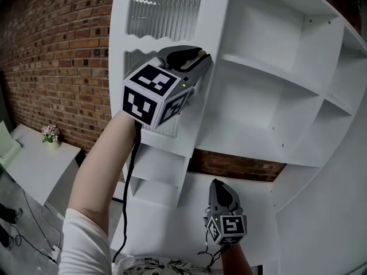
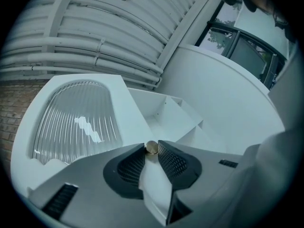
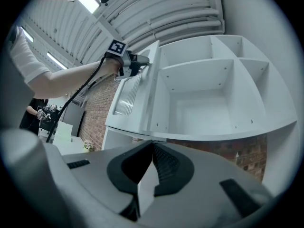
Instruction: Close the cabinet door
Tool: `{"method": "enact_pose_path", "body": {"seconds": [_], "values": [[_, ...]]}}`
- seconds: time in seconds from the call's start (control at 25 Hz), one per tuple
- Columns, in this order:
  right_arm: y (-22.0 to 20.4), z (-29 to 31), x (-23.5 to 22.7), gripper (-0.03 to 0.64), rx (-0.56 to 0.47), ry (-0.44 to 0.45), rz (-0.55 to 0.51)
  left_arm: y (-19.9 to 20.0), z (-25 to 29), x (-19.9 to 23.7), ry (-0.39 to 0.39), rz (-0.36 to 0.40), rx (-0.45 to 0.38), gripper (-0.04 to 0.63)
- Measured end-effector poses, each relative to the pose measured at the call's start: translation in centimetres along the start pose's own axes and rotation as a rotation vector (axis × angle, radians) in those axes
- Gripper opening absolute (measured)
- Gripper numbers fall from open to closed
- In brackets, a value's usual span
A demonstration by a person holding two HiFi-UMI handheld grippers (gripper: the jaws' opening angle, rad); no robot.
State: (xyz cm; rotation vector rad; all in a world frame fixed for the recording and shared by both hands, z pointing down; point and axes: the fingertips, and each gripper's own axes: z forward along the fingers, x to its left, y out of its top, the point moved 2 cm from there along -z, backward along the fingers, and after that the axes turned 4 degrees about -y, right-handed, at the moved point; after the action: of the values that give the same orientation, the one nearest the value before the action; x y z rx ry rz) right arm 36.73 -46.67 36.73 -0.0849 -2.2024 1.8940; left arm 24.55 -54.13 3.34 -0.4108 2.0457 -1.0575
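Observation:
The white cabinet door (image 1: 166,16), with ribbed glass panes, stands swung out from the open white cabinet (image 1: 269,73). My left gripper (image 1: 202,59) is raised at the door's free edge, shut on its small brass knob (image 2: 151,147), which sits between the pad tips. In the right gripper view the door (image 3: 128,94) shows edge-on, with the left gripper (image 3: 142,61) at its upper part. My right gripper (image 1: 217,185) hangs low, below the cabinet, pointing up at it. Its jaws meet at the tips with nothing between them.
A brick wall (image 1: 57,56) runs behind and to the left of the cabinet. A low white table (image 1: 40,165) with a small pot of flowers (image 1: 50,133) stands at the left. Cables lie on the floor (image 1: 34,222). Inside, the cabinet's shelves (image 3: 213,99) are bare.

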Motion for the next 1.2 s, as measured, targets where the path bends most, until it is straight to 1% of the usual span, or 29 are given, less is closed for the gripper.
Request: {"method": "enact_pose_path", "body": {"seconds": [0.12, 0.28, 0.48, 0.6, 0.92, 1.08, 1.2], "values": [[0.0, 0.3, -0.4, 0.008, 0.003, 0.016, 0.013, -0.5, 0.7, 0.0, 0.018, 0.014, 0.015, 0.098], [-0.2, 0.8, -0.4, 0.008, 0.004, 0.052, -0.004, -1.1, 1.5, 0.3, 0.046, 0.048, 0.036, 0.098], [-0.3, 0.8, -0.4, 0.008, 0.008, 0.081, -0.001, -1.8, 2.4, 0.6, 0.072, 0.050, 0.057, 0.098], [-0.4, 0.6, -0.8, 0.008, 0.009, 0.100, -0.001, -2.1, 2.8, 0.8, 0.090, 0.043, 0.064, 0.100], [-0.9, 0.3, -2.2, 0.008, 0.030, 0.092, -0.005, -2.2, 3.0, 1.0, 0.096, 0.026, 0.068, 0.100], [-0.9, -0.1, -2.5, 0.008, 0.038, 0.103, -0.017, -2.2, 3.0, 0.9, 0.092, -0.010, 0.079, 0.104], [-0.9, -0.2, -2.4, 0.008, 0.041, 0.113, -0.013, -2.2, 2.9, 0.8, 0.095, 0.002, 0.096, 0.108]]}}
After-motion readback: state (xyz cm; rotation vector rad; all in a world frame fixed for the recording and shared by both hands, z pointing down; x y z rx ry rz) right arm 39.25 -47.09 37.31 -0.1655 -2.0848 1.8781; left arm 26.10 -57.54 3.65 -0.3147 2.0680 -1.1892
